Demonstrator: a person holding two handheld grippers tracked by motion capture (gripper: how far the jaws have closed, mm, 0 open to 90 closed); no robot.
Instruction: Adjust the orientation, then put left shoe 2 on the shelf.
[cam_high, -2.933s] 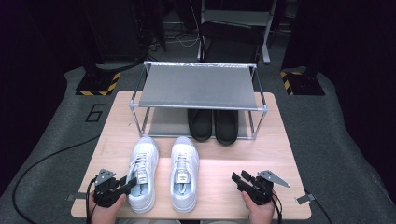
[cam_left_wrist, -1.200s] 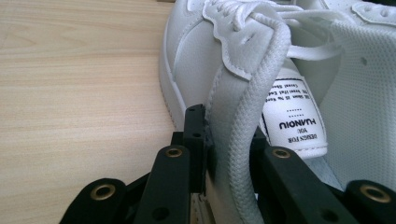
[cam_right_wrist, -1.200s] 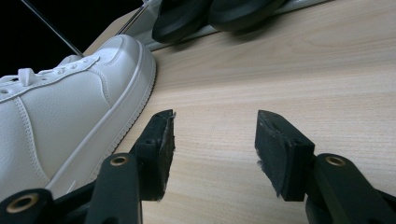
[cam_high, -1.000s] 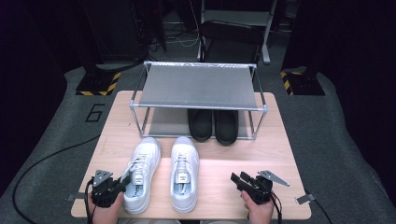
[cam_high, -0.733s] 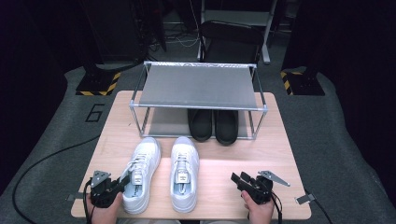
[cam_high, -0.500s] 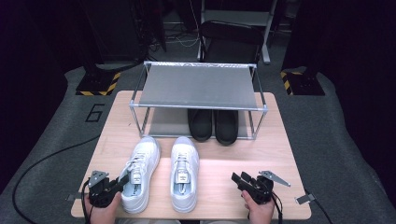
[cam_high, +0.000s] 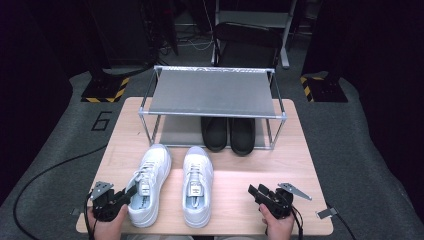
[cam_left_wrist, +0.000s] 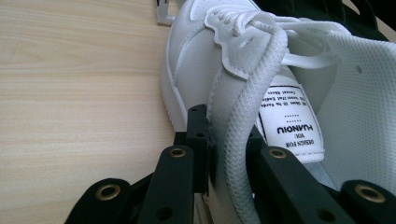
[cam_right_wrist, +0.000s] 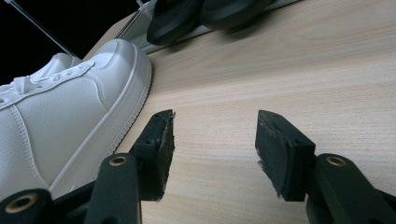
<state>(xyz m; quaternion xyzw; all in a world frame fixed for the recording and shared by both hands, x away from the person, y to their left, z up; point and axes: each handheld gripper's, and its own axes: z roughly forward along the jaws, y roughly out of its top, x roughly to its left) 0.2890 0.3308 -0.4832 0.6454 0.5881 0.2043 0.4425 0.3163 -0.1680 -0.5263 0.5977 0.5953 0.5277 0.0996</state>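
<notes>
While we have the left gripper (cam_high: 119, 198) clamped on the padded collar of the left white leather-look lace-up sneaker (cam_high: 148, 186), the shoe sits near the front edge of the pale wooden table (cam_high: 235, 167), towards its left corner, toe pointing at the metal-framed shoe rack with a grey mesh shelf (cam_high: 212, 92). In the left gripper view the two black jaws stand narrow with the outer side wall of the collar (cam_left_wrist: 233, 135) pinched between them, one pad inside the opening by the tongue label and one outside.

We judge this sneaker light for its bulk, with a stiff rubber sole and a soft, foldable upper. The collar gives under the pads, so the shoe will probably hang toe-down and swing if we lift from here; the smooth upper looks slippery, while the woven lining offers better grip. A deeper bite on the collar, or a hold nearer the heel counter, should carry it more steadily.

Our right gripper (cam_high: 257, 192) rests near the front right corner, its jaws spread wide and empty over bare wood, just beside the right white sneaker (cam_high: 196, 187). A pair of black slip-on shoes (cam_high: 229, 134) stands under the rack's shelf.
</notes>
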